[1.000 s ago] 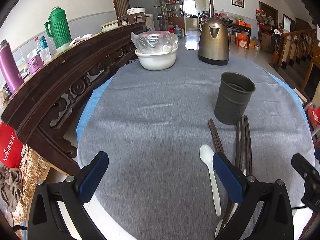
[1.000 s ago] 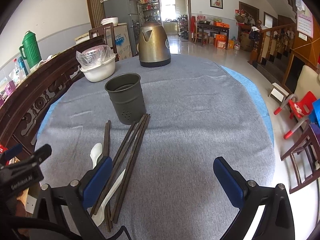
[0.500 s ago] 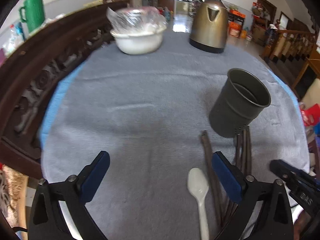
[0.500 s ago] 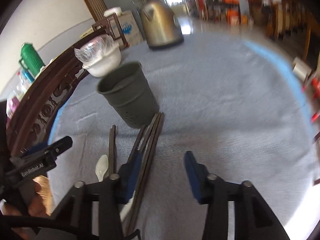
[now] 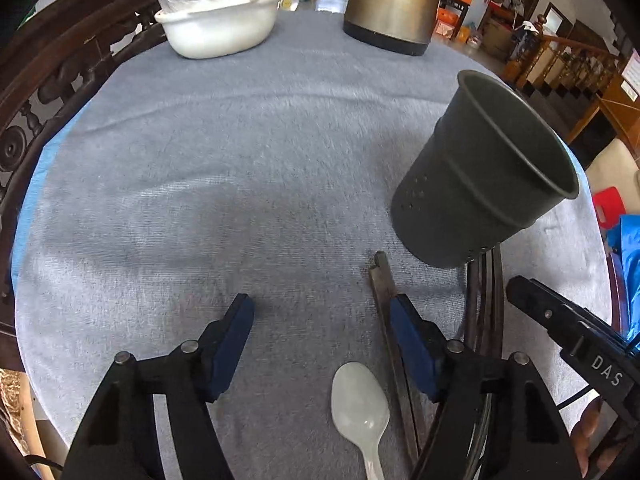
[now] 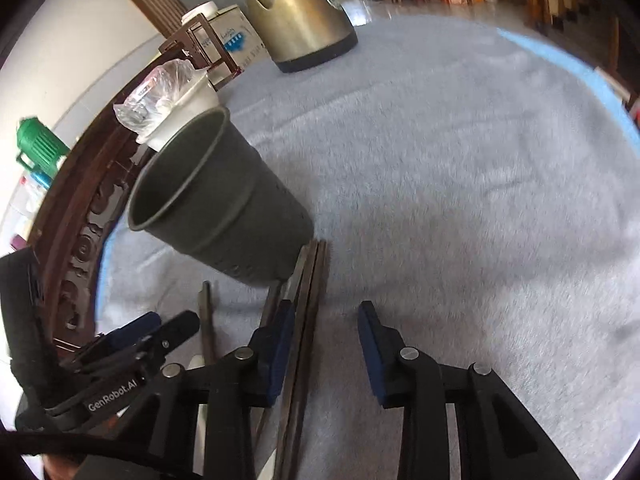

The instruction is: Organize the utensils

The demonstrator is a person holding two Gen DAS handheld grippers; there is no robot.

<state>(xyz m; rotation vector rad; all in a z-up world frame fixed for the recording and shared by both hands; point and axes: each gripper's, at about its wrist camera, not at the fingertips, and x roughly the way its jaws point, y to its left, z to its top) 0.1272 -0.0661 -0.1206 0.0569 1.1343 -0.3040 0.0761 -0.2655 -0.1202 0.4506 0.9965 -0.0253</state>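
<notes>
So the left gripper sits low in its own frame, pointed steeply down at the grey cloth, and its jaws are closing with a fair gap left between the blue pads. Nothing is pinched: the white plastic spoon lies in the gap near the bottom edge, bowl pointing up the frame, touching neither pad. A single dark chopstick runs up just beside the right-hand pad; hard to say whether it actually brushes it.

The right gripper is at the bottom centre of its view, jaws narrower and also closing. A bundle of dark chopsticks runs right along the inside of its left pad and up to the foot of the holder. Looks like the sticks are between the jaws, but the right pad is clear of them, so no grip. The view is a bit smeared, so take that with a grain of salt.

The dark grey utensil holder stands upright on the cloth at the right of the left view, holes near its base, with the chopstick tips at its foot. Further up the frame: a white bowl with a plastic bag in it, upper left, and a brass-coloured kettle top centre. A carved dark wooden bench back curves along the left edge.
</notes>
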